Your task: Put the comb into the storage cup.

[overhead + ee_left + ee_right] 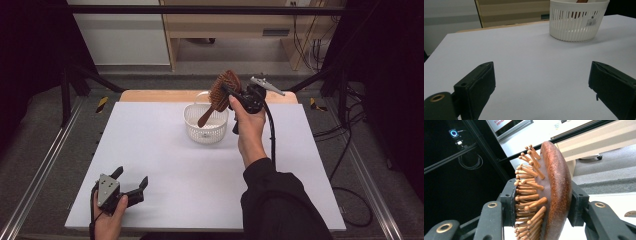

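High view: nearest the person, the left gripper [131,182] rests on the white worktop [165,165] at its near left corner, fingers [143,182] spread wide with nothing between them. In the left gripper view those fingers [477,85] stand far apart over bare worktop, the basket [577,21] well ahead. Farther out, the right hand [248,127] lifts the right gripper [227,90] above the white slatted basket [205,125]. Its fingers are closed on the head of a wooden hairbrush [218,95], whose handle slants down into the basket. In the right gripper view the brush head [554,192] sits clamped between both fingers [507,202], pins facing left.
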The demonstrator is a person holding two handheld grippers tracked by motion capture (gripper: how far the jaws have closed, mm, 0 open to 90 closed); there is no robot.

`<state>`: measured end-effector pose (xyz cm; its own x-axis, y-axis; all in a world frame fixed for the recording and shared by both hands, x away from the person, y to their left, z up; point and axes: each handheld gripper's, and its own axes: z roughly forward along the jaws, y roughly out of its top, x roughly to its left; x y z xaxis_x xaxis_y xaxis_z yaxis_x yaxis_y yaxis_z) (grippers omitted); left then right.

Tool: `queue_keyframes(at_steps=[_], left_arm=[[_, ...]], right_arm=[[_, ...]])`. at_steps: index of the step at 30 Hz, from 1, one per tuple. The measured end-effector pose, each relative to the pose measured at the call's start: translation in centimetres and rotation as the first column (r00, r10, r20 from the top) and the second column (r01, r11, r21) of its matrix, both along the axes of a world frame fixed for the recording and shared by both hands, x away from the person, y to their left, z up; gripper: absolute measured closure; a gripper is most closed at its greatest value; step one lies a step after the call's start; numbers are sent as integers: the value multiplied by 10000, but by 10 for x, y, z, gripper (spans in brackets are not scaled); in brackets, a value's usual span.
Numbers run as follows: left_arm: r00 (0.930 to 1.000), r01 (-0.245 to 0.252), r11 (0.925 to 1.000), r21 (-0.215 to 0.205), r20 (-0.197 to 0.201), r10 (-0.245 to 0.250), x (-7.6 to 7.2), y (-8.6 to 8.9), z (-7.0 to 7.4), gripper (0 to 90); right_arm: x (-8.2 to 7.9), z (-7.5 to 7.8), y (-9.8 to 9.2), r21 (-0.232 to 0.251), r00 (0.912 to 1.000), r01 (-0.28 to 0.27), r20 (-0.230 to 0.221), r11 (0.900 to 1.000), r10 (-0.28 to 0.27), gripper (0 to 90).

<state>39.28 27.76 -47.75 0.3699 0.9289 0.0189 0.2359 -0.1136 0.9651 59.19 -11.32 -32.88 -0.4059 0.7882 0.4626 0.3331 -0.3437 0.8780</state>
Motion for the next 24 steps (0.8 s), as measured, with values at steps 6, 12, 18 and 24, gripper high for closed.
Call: queue_keyframes(at_steps=[6,12,18,24], left_arm=[[10000,-8,10000,-63,-17,8,0,2,0,71],[10000,46,10000,-30,18,-46,0,1,0,71],[10000,83,10000,5,45,-83,0,1,0,71],[9999,127,9999,41,66,-127,0,1,0,71]], right_arm=[[2,-6,3,-57,10000,13,-36,10000,-13,514],[4,-13,6,-47,9999,26,-115,10000,-26,513],[4,-21,8,-68,9996,13,-271,10000,-15,513],[4,-28,10,-53,9993,-13,-364,10000,11,513]])
